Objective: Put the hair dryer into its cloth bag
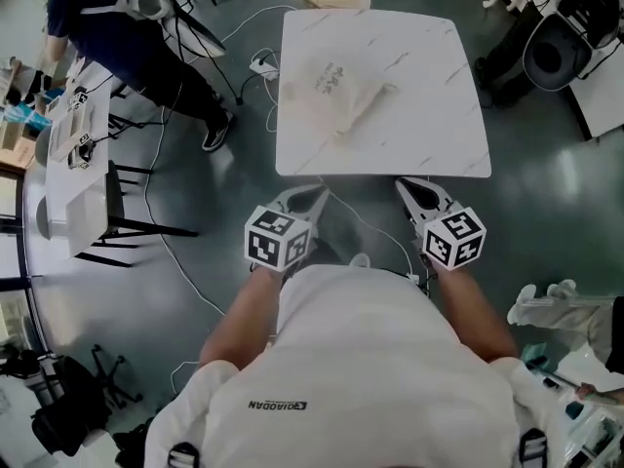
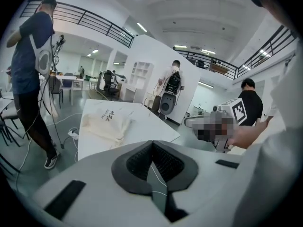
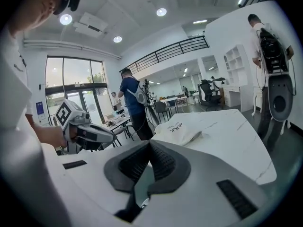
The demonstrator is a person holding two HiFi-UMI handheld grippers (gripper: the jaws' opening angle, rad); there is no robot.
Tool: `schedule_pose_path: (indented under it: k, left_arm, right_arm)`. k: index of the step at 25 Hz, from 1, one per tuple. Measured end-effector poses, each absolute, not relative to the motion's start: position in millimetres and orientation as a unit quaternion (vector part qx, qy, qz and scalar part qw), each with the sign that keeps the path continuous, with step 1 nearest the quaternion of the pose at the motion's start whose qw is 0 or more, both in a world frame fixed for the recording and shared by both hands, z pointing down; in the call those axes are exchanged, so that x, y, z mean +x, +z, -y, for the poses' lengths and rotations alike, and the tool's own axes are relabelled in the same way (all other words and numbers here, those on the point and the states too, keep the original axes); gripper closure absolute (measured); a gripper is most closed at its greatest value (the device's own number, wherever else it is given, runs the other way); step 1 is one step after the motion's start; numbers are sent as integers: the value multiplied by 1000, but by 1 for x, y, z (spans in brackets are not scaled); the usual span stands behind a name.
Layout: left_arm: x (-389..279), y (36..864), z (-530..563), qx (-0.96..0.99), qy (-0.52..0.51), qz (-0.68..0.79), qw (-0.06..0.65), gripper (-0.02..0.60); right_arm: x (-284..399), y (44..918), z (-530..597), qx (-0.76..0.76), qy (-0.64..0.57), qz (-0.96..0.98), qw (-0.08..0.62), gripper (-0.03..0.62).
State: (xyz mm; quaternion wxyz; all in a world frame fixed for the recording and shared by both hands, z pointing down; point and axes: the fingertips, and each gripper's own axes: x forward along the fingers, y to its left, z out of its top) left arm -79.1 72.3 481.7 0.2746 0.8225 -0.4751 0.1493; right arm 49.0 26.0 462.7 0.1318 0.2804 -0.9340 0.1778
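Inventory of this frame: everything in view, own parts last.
table: one, white marbled, straight ahead
cloth bag: one, cream with dark print, lying on the table's left half
power strip: one, white, on the floor by the table's left edge
chair: one, black, far left
bystander: one, dark top, upper left
left hand-held gripper: one, grey, shut and empty, at the table's near edge
right hand-held gripper: one, grey, shut and empty, at the same edge
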Motion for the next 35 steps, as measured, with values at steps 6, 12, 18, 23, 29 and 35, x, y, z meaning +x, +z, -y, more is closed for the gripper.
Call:
schedule_pose_path:
  k: [6,12,18,23,29,35]
  left_arm:
    - [-93,475,-64,830,149,468,265,554]
    - [-122,458,-64,851,160,437,242,554]
    - [-158,465,-63,857,174,420,242,554]
    - [-167,459,-63,866,168,408,236,554]
    - [-175,464,-69,868,170,399,240,554]
    - [-175,462,-66,871,173,393,238,554]
  right_arm:
    - [31,454,-31,284,165,936,128,572]
    - [-2,451,-31,310,173,927,119,572]
    - [-35,451,-32,334,178,919,108,572]
    - [-44,453,-42,345,184,912,121,572]
    - [-50,455,-45,359,190,905,123,572]
    - [-52,456,-48,365,193,903,119,572]
